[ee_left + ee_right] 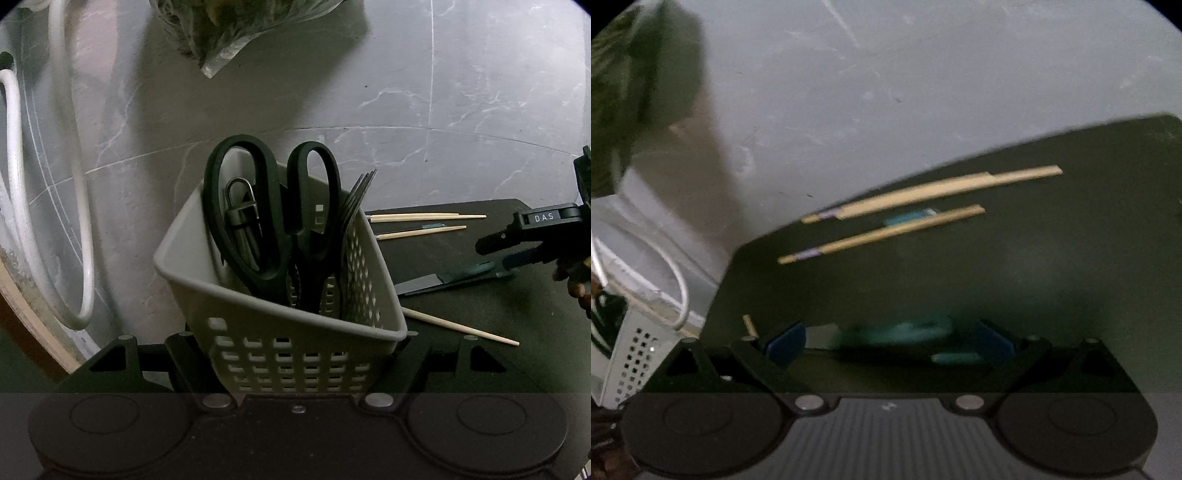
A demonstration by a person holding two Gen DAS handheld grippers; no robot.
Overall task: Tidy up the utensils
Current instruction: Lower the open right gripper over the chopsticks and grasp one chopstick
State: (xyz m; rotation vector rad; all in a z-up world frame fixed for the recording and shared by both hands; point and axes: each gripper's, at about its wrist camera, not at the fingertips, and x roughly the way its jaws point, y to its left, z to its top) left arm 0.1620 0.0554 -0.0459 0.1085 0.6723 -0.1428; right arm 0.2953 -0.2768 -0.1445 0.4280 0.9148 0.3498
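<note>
Two handheld grippers, matte black.

Left gripper: black angular finger arms, round silver screw heads, two raised discs on the body. Right gripper: same black frame and screws, blue pads on the fingertips, ribbed grey centre panel; white "DAS" lettering on its side, seen from the left wrist.

A pale perforated utensil basket fills the lower centre of the left wrist view, tilted. Inside stand black-handled scissors, handles up, and dark forks against its right wall. To its right, on a dark mat, lie several wooden chopsticks and a green-handled knife, flat and well apart.
</note>
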